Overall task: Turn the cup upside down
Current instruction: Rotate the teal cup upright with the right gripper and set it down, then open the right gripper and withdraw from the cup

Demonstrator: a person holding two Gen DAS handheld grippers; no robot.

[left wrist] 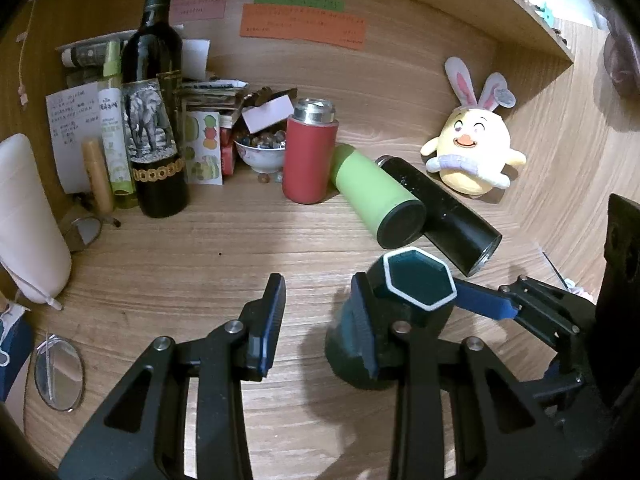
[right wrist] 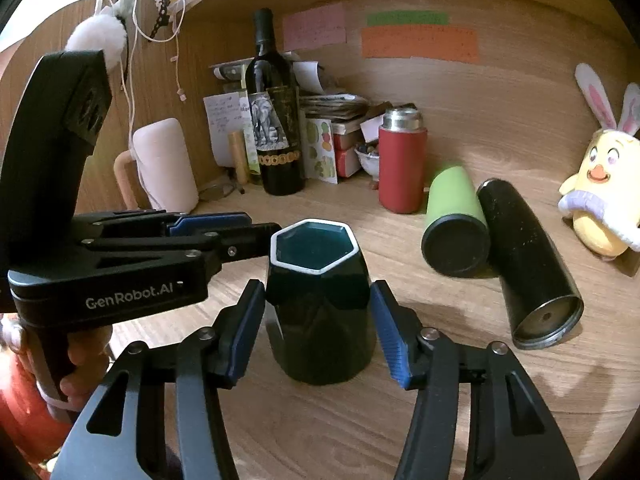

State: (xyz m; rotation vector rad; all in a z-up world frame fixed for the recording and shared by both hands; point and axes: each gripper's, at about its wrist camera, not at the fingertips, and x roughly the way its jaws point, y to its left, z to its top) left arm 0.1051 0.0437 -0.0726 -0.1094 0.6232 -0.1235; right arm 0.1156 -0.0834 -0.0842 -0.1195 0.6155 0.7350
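A dark teal hexagonal cup [right wrist: 320, 300] with a white rim stands upright, mouth up, on the wooden desk [right wrist: 320, 432]. My right gripper [right wrist: 318, 328] is open with a blue pad on either side of the cup; small gaps show between the pads and the cup's walls. In the left wrist view the cup [left wrist: 404, 308] sits just right of my right-hand finger. My left gripper [left wrist: 320, 320] is open and empty, left of the cup. It also shows in the right wrist view [right wrist: 244, 236], level beside the cup's rim.
A green flask [right wrist: 454, 224] and a black flask [right wrist: 528, 260] lie on their sides right of the cup. A red flask [right wrist: 402, 164], a wine bottle [right wrist: 276, 120], a bowl [left wrist: 260, 152] and a plush chick [right wrist: 604, 196] stand behind. A mirror [left wrist: 58, 374] lies at left.
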